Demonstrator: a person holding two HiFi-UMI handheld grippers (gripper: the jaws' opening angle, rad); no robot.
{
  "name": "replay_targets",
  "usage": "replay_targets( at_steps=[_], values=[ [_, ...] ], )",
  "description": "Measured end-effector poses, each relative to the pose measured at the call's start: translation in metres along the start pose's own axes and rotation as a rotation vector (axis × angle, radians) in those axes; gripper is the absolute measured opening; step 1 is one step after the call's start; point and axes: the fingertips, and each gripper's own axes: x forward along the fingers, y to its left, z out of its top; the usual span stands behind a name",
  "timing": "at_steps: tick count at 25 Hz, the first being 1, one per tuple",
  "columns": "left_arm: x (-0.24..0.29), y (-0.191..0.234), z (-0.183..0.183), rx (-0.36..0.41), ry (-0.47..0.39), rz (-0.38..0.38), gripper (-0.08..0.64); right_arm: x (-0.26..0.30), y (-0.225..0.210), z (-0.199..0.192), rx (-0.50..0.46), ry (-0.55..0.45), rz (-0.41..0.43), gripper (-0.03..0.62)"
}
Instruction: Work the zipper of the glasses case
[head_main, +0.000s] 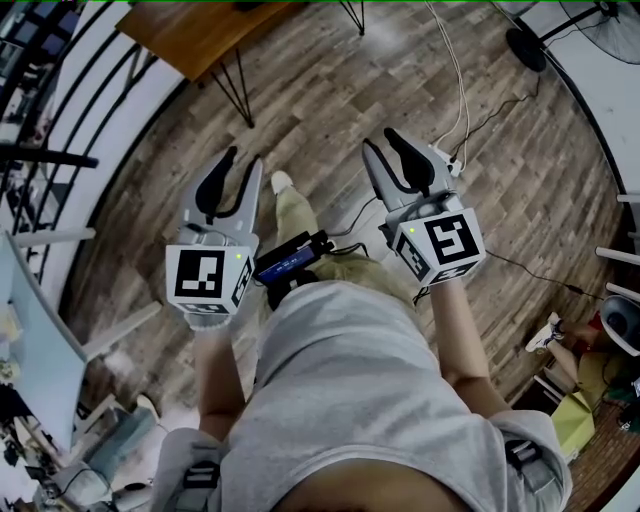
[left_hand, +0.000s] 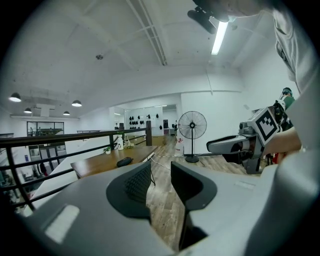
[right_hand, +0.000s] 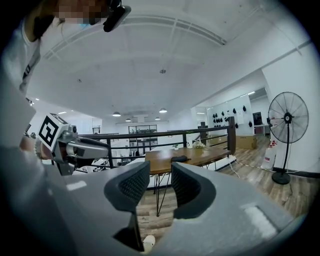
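The jaws of the left gripper (left_hand: 160, 168) are spread, and only floor planks are seen in the gap between the ribbed pads; nothing is pinched. The jaws of the right gripper (right_hand: 160, 165) are likewise parted, with nothing held between them.

In the head view both grippers are held out in front of the person's body, over the wooden floor (head_main: 330, 100), each borne on a bare forearm. The left gripper (head_main: 245, 157) is seen at the left and the right gripper (head_main: 380, 138) at the right, well apart from each other, and a marker cube (head_main: 208, 275) is seen at the rear of the left one.

The glasses case (left_hand: 124, 161), a small dark oblong, is found lying flat on a wooden table (left_hand: 100, 167) with thin dark legs, well apart from both grippers and touched by neither. The same case (right_hand: 179, 159) is seen on the tabletop in the right gripper view, straight beyond the parted jaws. Whether its zipper is done up cannot be told at that distance.

A dark railing (right_hand: 165, 134) is seen behind the table, and a standing fan (right_hand: 287, 117) is placed on the floor to the right.
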Motion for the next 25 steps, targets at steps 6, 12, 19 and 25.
replay_targets(
  at_steps=[6, 12, 19, 25],
  values=[
    [0.028, 0.020, 0.002, 0.005, 0.005, -0.021, 0.124, 0.026, -0.011, -0.002, 0.019, 0.006, -0.011, 0.127],
    [0.060, 0.035, 0.008, 0.018, -0.003, -0.055, 0.125, 0.049, -0.029, 0.002, 0.016, 0.005, -0.039, 0.127],
    [0.124, 0.080, 0.021, 0.008, 0.009, -0.086, 0.127, 0.113, -0.058, 0.016, 0.009, 0.033, -0.047, 0.127],
    [0.170, 0.121, 0.028, 0.004, 0.020, -0.103, 0.129, 0.170, -0.079, 0.027, 0.023, 0.051, -0.055, 0.127]
  ],
)
